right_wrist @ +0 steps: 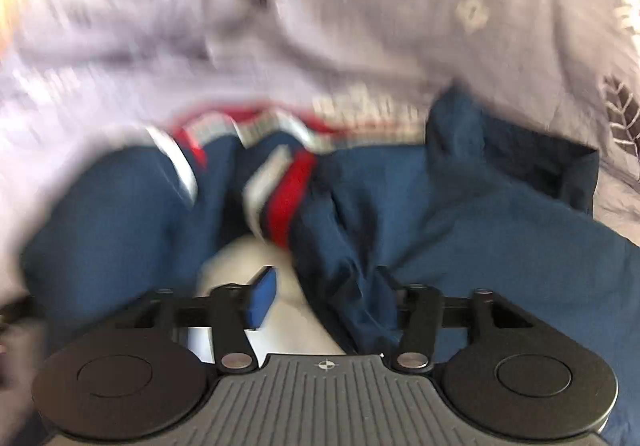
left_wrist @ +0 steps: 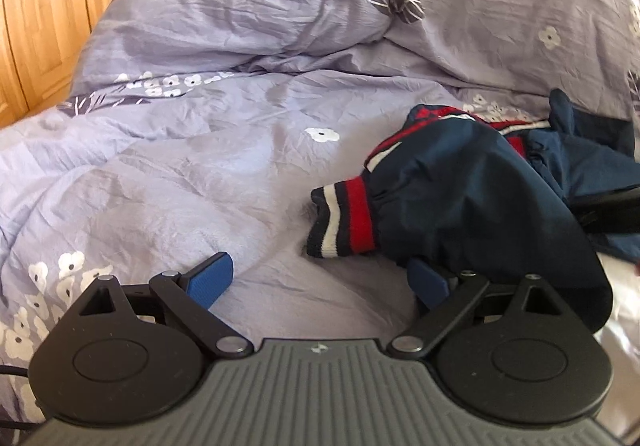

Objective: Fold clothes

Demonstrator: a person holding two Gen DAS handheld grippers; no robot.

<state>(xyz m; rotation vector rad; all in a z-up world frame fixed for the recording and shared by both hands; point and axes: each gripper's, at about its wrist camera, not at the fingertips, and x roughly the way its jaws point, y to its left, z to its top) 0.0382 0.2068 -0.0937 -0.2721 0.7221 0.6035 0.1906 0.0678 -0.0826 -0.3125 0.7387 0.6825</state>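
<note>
The jacket (left_wrist: 480,190) lies crumpled on the duvet (left_wrist: 224,134), navy with red and white striped trim, one cuff (left_wrist: 344,218) sticking out toward the left. Its near sleeve drapes over the right finger of the left gripper (left_wrist: 320,284), whose blue pads (left_wrist: 212,280) stand wide apart with only bedding between them. The right wrist view is badly blurred: the right gripper (right_wrist: 326,300) sits low over the jacket (right_wrist: 460,214), navy cloth lying across its right finger, the left pad (right_wrist: 264,296) showing; whether it grips the cloth I cannot tell. A wooden wardrobe (left_wrist: 44,6) stands behind the bed
</note>
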